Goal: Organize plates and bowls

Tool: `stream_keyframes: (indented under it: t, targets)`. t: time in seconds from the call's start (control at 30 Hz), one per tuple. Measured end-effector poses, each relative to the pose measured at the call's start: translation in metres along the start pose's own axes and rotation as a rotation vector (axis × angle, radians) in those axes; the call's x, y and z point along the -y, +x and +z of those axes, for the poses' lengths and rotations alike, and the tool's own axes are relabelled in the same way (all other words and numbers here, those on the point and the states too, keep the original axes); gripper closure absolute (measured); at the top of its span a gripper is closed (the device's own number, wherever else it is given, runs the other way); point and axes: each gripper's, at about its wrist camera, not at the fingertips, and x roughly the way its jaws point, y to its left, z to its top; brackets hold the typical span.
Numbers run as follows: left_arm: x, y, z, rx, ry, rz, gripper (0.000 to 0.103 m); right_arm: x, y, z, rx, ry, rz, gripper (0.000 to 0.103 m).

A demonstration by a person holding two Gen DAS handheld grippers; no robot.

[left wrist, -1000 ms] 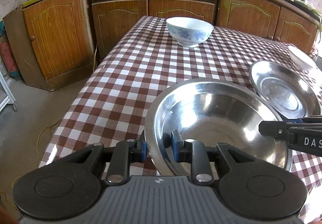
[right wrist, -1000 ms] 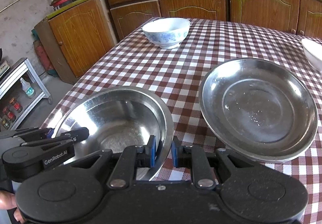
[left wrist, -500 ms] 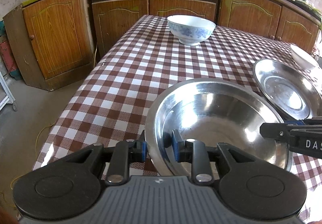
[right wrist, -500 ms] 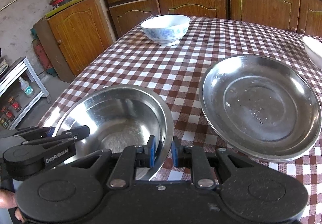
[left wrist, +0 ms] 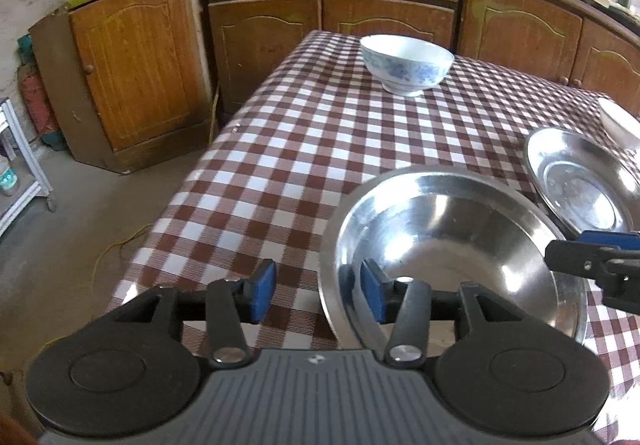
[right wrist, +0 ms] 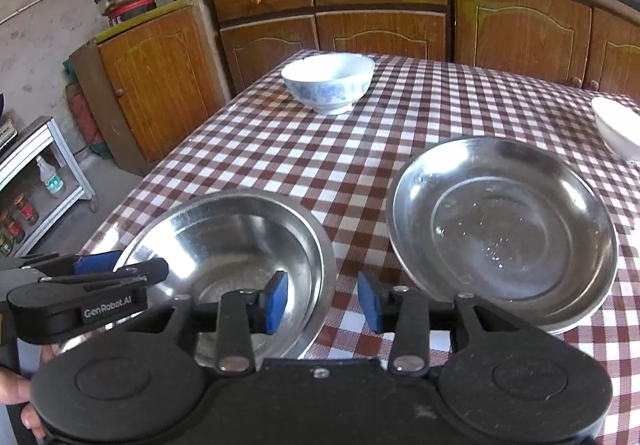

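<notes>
Both jaws are opening: the left hand-held gripper and right hand-held gripper each straddle the rim of one steel bowl, pads apart from it. At two o'clock on the bench lies one steel plate; at twelve one blue-patterned china bowl; far right a second white bowl.

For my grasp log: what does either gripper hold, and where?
Nothing. Both the left gripper and right gripper are opening, pads clear of the steel bowl's rim.

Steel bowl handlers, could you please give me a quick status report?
Left gripper and right gripper opening, straddling the steel bowl rim. Bowl on table. Steel plate beside it.
</notes>
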Motion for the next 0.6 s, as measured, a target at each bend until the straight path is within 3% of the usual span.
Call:
stream_keyframes:
  t: [0.4, 0.6]
  targets:
    - [0.004, -0.034, 0.019, 0.029, -0.043, 0.020, 0.038, -0.008, -0.033, 0.019, 0.076, -0.050, -0.002, 0.037]
    - [0.018, -0.048, 0.028, 0.056, -0.028, -0.003, 0.034, -0.006, -0.050, 0.028, 0.105, -0.061, -0.001, 0.035]
